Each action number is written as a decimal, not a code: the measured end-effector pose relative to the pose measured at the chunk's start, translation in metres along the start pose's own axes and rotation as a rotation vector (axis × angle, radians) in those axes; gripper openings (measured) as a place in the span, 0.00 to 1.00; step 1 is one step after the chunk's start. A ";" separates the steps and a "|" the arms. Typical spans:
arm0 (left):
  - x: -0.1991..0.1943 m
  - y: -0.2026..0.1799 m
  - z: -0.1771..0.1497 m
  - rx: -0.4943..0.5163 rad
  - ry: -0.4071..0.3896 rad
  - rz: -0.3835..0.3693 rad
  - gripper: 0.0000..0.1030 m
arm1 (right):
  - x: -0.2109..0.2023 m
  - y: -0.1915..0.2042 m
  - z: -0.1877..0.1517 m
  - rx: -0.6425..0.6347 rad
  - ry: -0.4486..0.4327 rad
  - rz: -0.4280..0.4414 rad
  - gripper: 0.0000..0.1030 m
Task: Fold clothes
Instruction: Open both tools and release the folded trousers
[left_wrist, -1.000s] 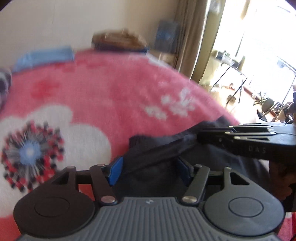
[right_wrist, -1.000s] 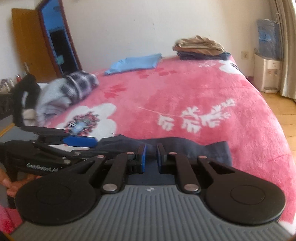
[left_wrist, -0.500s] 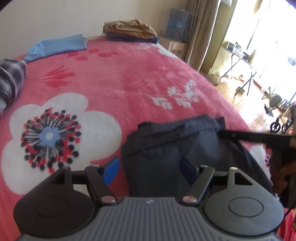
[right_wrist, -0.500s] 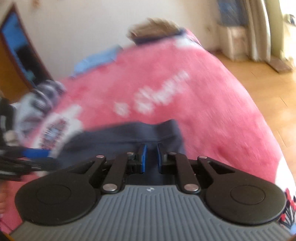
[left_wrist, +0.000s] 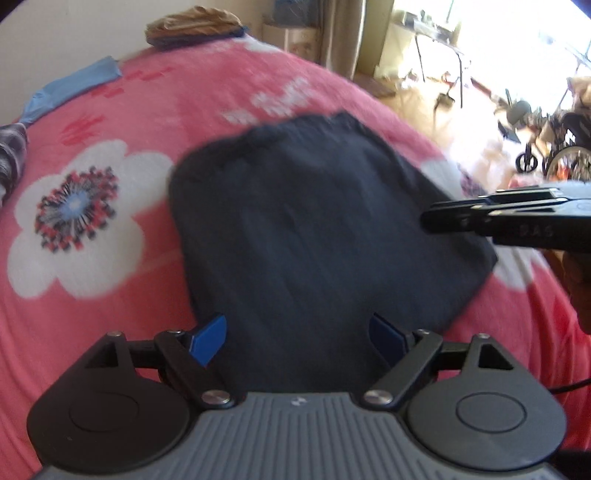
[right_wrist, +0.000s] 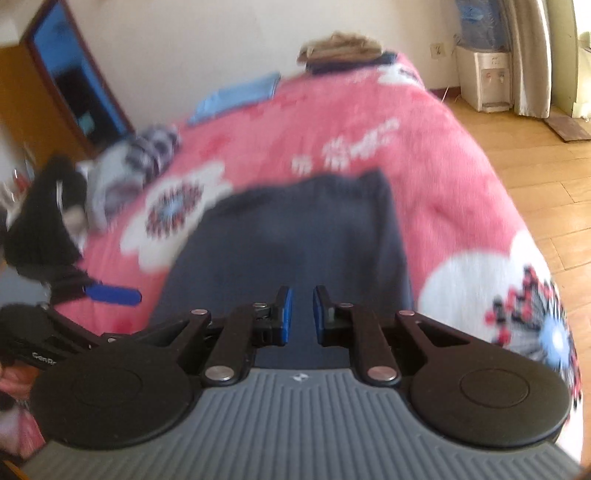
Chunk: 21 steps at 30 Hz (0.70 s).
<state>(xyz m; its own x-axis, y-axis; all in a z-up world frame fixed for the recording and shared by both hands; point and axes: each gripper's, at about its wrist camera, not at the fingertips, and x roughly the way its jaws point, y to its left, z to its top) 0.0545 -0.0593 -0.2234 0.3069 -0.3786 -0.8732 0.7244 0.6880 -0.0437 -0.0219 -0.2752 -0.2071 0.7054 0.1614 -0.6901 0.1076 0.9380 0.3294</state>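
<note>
Hovering over the dark garment (left_wrist: 314, 229), folded flat on the pink bed (left_wrist: 110, 295): left gripper (left_wrist: 299, 338) jaws wide and empty, right gripper (right_wrist: 300, 314) jaws narrowly parted, holding nothing. Looks soft, light and floppy, so I'd pinch near-edge corners.

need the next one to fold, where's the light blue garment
The light blue garment lies at the bed's far end by the wall, left of the folded pile.

I see a water dispenser (right_wrist: 485, 79) at upper right, wood floor (right_wrist: 546, 155) below it, and a wheelchair (left_wrist: 565, 146) at far right.
</note>
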 end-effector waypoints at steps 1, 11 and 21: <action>0.005 -0.004 -0.006 0.008 0.015 0.013 0.84 | 0.005 0.003 -0.007 -0.017 0.028 -0.006 0.11; 0.022 -0.007 -0.028 -0.014 0.043 0.073 0.93 | 0.017 0.012 -0.016 -0.041 0.079 -0.076 0.13; 0.031 0.005 -0.030 -0.108 0.079 0.066 1.00 | 0.003 0.015 -0.002 -0.021 0.009 -0.112 0.39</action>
<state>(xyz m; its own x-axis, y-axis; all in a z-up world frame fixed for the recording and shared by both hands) 0.0488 -0.0491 -0.2656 0.2991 -0.2836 -0.9111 0.6322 0.7741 -0.0334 -0.0194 -0.2599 -0.2055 0.6835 0.0575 -0.7277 0.1711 0.9565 0.2362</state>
